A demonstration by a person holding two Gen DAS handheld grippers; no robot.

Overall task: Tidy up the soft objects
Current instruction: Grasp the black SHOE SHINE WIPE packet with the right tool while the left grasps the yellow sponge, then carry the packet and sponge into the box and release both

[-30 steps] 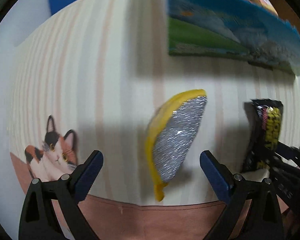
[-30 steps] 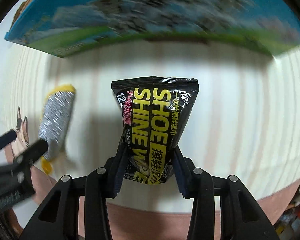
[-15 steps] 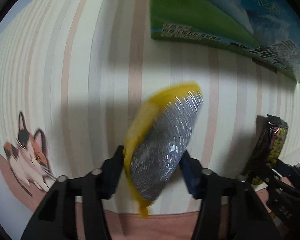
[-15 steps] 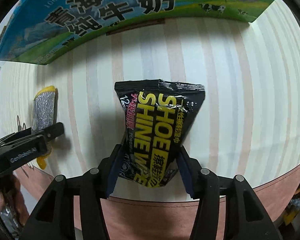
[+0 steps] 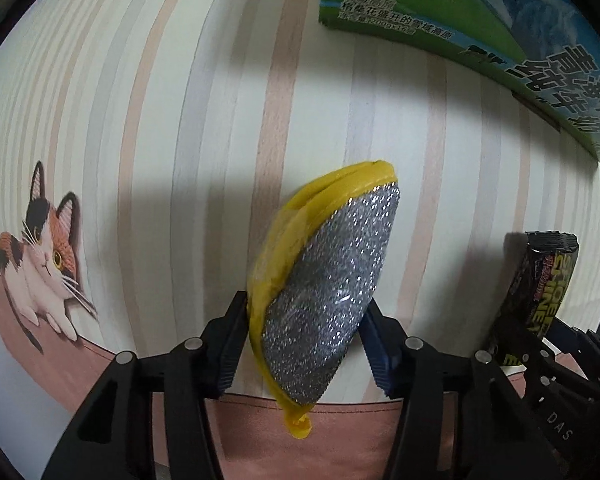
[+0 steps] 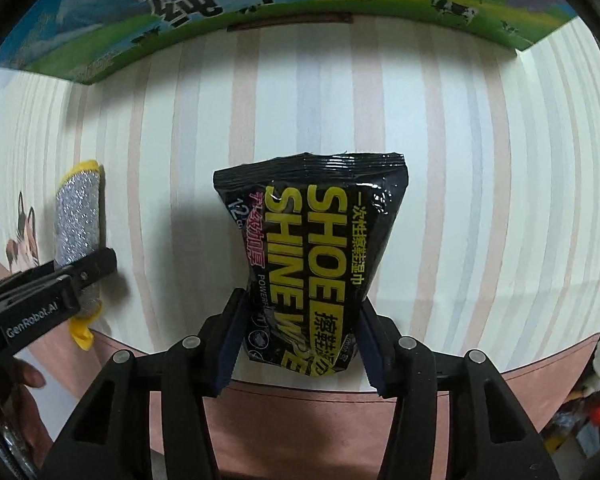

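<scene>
the left gripper [image 5: 302, 340] is clamped on the sponge [image 5: 328, 292]; the right gripper [image 6: 298, 344] is clamped on the wipe pack [image 6: 312, 264]. both items are held above the striped cloth [image 6: 480, 200], long axes pointing away toward the milk carton [image 6: 260, 0]. the carton lies directly ahead of the right gripper, which looks nearer, and ahead-right of the left.

A striped tablecloth [image 5: 180, 120] is spread beneath the gripper, with a printed cat [image 5: 40, 264] to its left; a milk carton [image 6: 260, 4] lies ahead.
</scene>
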